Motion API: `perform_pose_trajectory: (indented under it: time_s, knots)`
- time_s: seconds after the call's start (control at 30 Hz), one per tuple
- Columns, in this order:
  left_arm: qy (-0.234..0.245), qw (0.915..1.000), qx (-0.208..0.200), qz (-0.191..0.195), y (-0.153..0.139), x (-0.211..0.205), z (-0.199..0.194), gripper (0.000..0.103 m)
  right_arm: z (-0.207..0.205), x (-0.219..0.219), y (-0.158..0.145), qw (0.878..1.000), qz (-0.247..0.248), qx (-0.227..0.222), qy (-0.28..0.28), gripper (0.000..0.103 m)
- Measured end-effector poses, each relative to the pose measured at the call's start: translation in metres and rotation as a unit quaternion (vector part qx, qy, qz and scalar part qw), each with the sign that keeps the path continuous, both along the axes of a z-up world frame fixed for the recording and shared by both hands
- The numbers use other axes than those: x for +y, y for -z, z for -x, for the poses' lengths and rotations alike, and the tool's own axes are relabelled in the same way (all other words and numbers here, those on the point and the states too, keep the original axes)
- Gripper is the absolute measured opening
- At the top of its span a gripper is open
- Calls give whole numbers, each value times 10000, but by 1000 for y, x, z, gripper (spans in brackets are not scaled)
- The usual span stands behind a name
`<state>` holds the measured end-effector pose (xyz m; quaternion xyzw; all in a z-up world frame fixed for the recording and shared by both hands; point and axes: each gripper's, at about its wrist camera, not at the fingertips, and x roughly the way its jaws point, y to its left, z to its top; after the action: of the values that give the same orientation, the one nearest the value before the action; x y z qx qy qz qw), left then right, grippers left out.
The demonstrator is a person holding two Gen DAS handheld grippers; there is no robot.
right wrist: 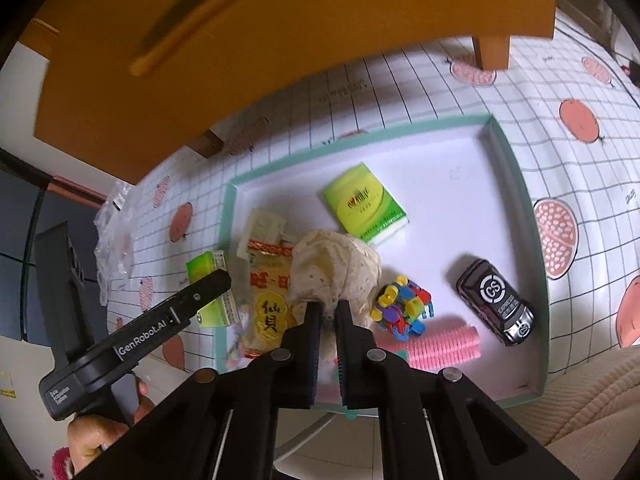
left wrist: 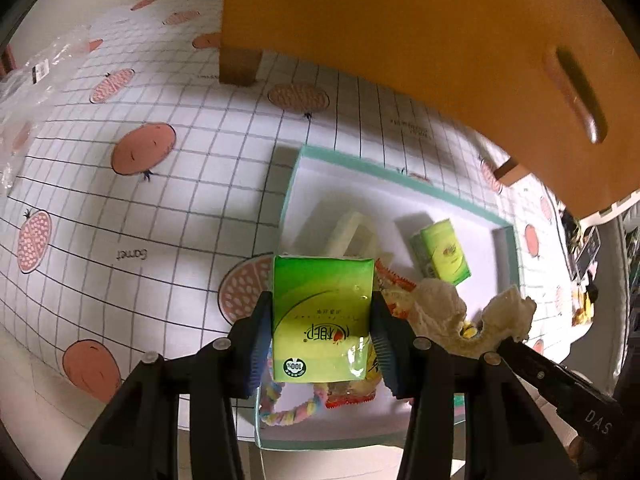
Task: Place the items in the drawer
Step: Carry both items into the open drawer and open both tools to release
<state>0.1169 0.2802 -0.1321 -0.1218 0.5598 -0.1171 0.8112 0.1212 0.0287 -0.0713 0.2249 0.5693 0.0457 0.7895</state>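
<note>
My left gripper (left wrist: 321,320) is shut on a green tissue pack (left wrist: 320,288), held above the left rim of the open teal-edged drawer (left wrist: 384,174). My right gripper (right wrist: 328,312) is shut on a cream lace cloth (right wrist: 334,268) that hangs over the drawer's contents. Inside the drawer (right wrist: 516,184) lie a second green tissue pack (right wrist: 366,204), a yellow snack packet (right wrist: 270,300), a white box (right wrist: 262,228), a colourful clip toy (right wrist: 404,308), a pink hair roller (right wrist: 444,344) and a black toy car (right wrist: 496,308). A pastel rope ring (left wrist: 288,412) lies in the near corner.
An orange wooden stool (left wrist: 400,40) overhangs the far side, its leg (left wrist: 240,66) standing on the grid-patterned fruit tablecloth (left wrist: 160,208). A clear plastic bag (left wrist: 36,76) lies at far left. A hand (right wrist: 96,436) grips the left tool's handle. Beige fabric (right wrist: 592,396) sits by the drawer's right corner.
</note>
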Motion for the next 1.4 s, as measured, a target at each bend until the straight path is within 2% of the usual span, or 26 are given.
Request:
perform_pose_trajectory:
  time_s: [0.3,0.43,0.5,0.6,0.73,0.83,0.93,1.03,1.13,1.4]
  knots:
    - [-137,9995,-258,127,-30,12,1,48,6,-8,-34,9986,-175,-489,101,8]
    - [-38,9979,-588,268,-65,13,5,48,9,-11,-59,9965,-261,-783,163,8]
    - [27,9962,-788,381,-87,12,6,48,9,-13,-82,9938,-319,-1053,153,8]
    - [183,9890,-1317,643,-135,9,10,48,10,-17,-122,9872,-388,-1543,136,8]
    - [435,9731,-2125,782,-205,1,6,48,6,-27,-185,9740,-410,-2220,165,8]
    - [454,9644,-2487,780,-243,-3,-8,48,-4,-34,-229,9652,-274,-2592,192,8]
    - [455,9579,-2757,659,-267,-8,-22,48,-19,-38,-260,9605,-44,-2771,238,8]
    - [440,9576,-2809,477,-276,-14,-38,48,-37,-42,-282,9574,165,-2868,290,8]
    - [384,9605,-2733,349,-274,-19,-56,48,-57,-50,-286,9603,260,-2744,423,8]
    - [244,9690,-2459,-63,-248,-33,-88,48,-97,-55,-260,9714,482,-2263,535,8]
